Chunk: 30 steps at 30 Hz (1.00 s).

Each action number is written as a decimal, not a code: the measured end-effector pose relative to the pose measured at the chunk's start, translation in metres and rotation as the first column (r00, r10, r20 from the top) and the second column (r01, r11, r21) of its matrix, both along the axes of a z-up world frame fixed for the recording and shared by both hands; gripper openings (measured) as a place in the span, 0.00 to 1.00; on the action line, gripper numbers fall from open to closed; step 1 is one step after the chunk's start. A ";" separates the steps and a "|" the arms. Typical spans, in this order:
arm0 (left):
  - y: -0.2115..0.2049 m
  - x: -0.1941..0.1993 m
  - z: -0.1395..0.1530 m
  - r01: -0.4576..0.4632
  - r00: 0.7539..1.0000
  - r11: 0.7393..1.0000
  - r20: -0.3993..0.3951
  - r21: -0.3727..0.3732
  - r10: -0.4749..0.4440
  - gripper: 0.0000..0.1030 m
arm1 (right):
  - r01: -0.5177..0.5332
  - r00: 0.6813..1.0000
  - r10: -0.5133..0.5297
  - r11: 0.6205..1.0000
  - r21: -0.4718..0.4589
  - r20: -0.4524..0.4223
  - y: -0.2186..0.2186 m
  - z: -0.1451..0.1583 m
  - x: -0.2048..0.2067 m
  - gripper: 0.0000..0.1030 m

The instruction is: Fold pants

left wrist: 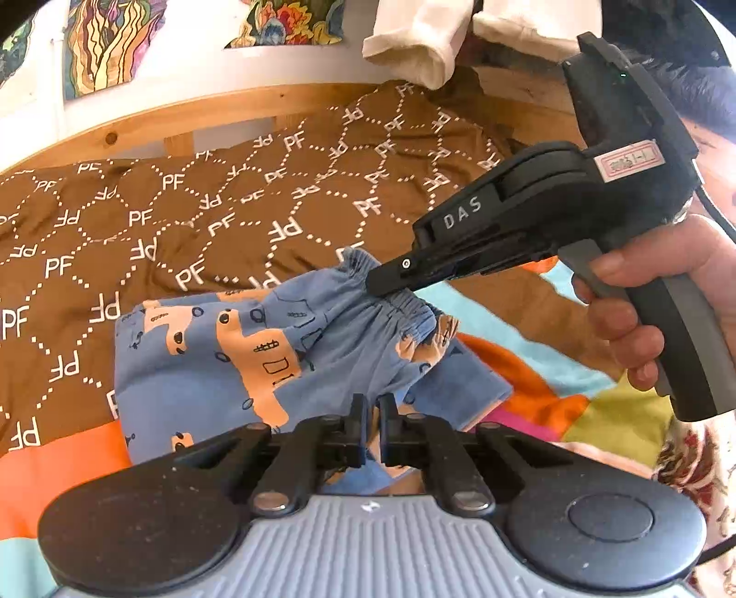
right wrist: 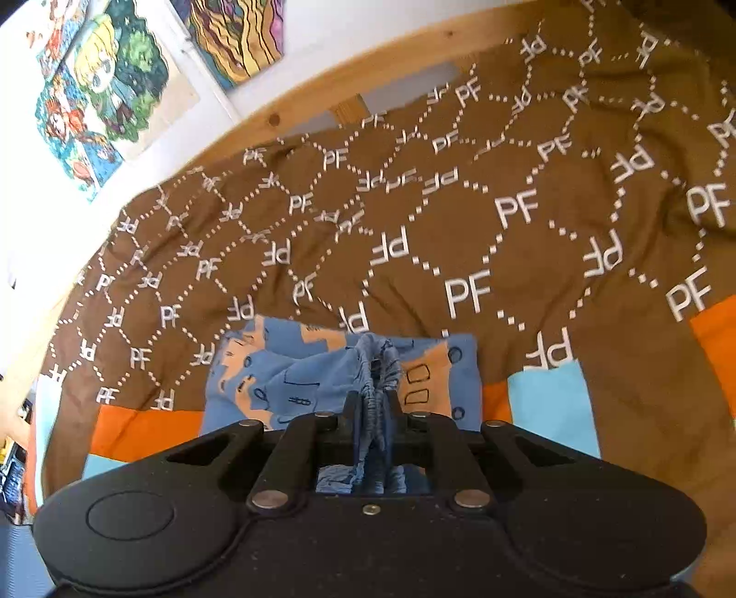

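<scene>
Small blue pants (left wrist: 221, 363) with peach vehicle prints lie on a brown "PF" patterned bedspread (left wrist: 138, 221). My right gripper (left wrist: 382, 287) comes in from the right and is shut on the pants' gathered elastic waistband (left wrist: 409, 313), lifting it. In the right wrist view the waistband (right wrist: 375, 368) is bunched between the shut fingers of the right gripper (right wrist: 373, 405), with the pants (right wrist: 276, 382) spread beyond. My left gripper (left wrist: 373, 414) hovers just above the pants' near edge, fingers nearly together with a narrow gap, holding nothing that I can see.
The bedspread has orange (left wrist: 55, 464), light blue and yellow patches near me. A wooden bed rail (left wrist: 184, 110) runs along the far side under a white wall with colourful posters (right wrist: 96, 96). Cream cloth (left wrist: 414, 37) hangs at the top. The person's hand (left wrist: 653, 303) holds the right gripper.
</scene>
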State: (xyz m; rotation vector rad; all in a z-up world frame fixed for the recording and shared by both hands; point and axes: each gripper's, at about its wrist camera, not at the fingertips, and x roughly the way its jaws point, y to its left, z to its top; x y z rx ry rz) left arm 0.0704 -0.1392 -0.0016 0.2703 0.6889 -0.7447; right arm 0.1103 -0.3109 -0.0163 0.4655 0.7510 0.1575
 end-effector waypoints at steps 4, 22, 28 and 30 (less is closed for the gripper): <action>-0.005 -0.005 0.001 0.023 1.000 1.000 -0.004 -0.010 -0.023 0.06 | -0.003 1.000 0.003 0.999 -0.044 0.016 -0.003 0.011 -0.012 0.09; 0.064 0.019 -0.013 -0.411 0.896 0.910 -0.210 -0.061 0.391 0.86 | 0.078 0.993 -0.038 0.924 -0.374 0.113 0.028 0.001 -0.058 0.93; 0.083 0.021 -0.033 -0.467 0.850 0.880 -0.227 0.092 0.475 0.91 | 0.124 0.992 -0.100 0.835 -0.536 0.073 0.049 -0.039 -0.078 0.99; 0.082 0.016 -0.032 -0.461 0.853 0.877 -0.204 0.135 0.480 0.95 | 0.151 0.988 -0.133 0.853 -0.500 0.072 0.047 -0.042 -0.088 0.99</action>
